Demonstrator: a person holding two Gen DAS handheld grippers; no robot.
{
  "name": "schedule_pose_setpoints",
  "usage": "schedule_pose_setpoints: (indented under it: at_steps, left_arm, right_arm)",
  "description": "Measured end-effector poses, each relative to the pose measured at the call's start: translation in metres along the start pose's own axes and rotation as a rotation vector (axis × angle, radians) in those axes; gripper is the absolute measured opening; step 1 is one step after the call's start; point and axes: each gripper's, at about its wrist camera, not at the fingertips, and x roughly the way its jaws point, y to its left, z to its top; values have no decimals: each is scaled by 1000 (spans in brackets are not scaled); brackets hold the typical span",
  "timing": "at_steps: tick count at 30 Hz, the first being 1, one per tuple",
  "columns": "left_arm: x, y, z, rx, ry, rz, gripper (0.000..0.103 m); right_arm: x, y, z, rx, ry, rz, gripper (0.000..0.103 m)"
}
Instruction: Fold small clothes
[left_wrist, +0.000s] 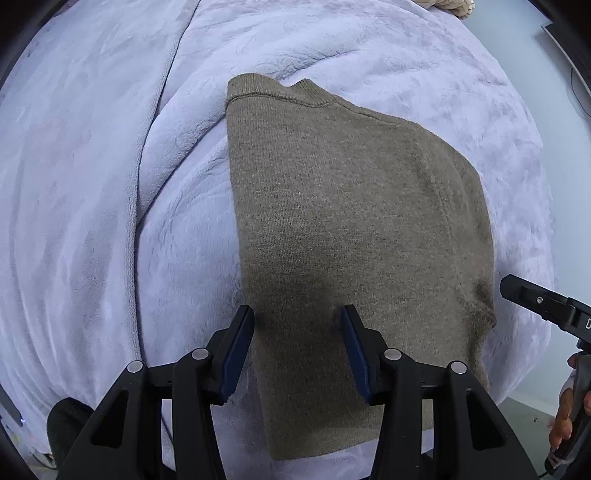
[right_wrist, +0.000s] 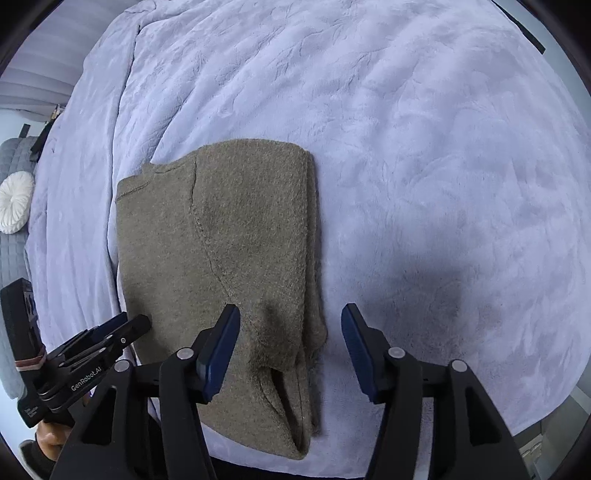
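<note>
An olive-brown knitted sweater (left_wrist: 351, 229) lies folded into a long rectangle on a pale lilac plush blanket (left_wrist: 92, 184). My left gripper (left_wrist: 298, 314) hovers open above the sweater's near left edge, with nothing pinched between its blue pads. In the right wrist view the same sweater (right_wrist: 221, 258) shows its folded-over sleeve and seam. My right gripper (right_wrist: 290, 312) stands open above the sweater's near right edge, its pads clear of the cloth. The other gripper (right_wrist: 136, 325) pokes in at the lower left of that view.
The blanket (right_wrist: 424, 166) covers a bed and spreads wide to the right of the sweater. A round white cushion (right_wrist: 14, 206) lies at the far left on a grey quilt. A person's hand (left_wrist: 565, 417) holds the right gripper's handle at the right edge.
</note>
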Motion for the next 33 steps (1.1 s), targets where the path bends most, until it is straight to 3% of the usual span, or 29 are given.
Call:
schedule_pose_setpoints:
  at_steps: [1, 2, 7, 8, 9, 10, 14, 20, 33]
  left_arm:
    - [-1, -2, 0, -2, -5, 13, 76]
    - [-3, -2, -1, -4, -16, 24, 87]
    - [-8, -4, -3, -16, -26, 30, 91]
    - [-9, -4, -3, -20, -31, 32, 101]
    - [-10, -5, -3, -23, -35, 36, 103]
    - [-12, -5, -3, -22, -42, 37, 103]
    - [-17, -6, -5, -9, -46, 53, 103]
    - [-22, -12, -5, 14, -66, 127, 103]
    - [-22, -9, -10, 10, -63, 177, 103]
  right_arm:
    - [1, 3, 0, -4, 0, -10, 71]
    - [2, 6, -1, -8, -2, -16, 76]
    - [-4, 17, -8, -38, -20, -55, 85]
    - [-5, 19, -9, -43, -22, -62, 89]
    - [-6, 21, -10, -50, -26, -71, 98]
    - [-6, 23, -11, -58, -33, -89, 103]
    - [-8, 30, -14, -82, -71, -160, 103]
    - [-10, 34, -14, -94, -74, -199, 103]
    - [-6, 37, -20, -95, -73, -239, 103]
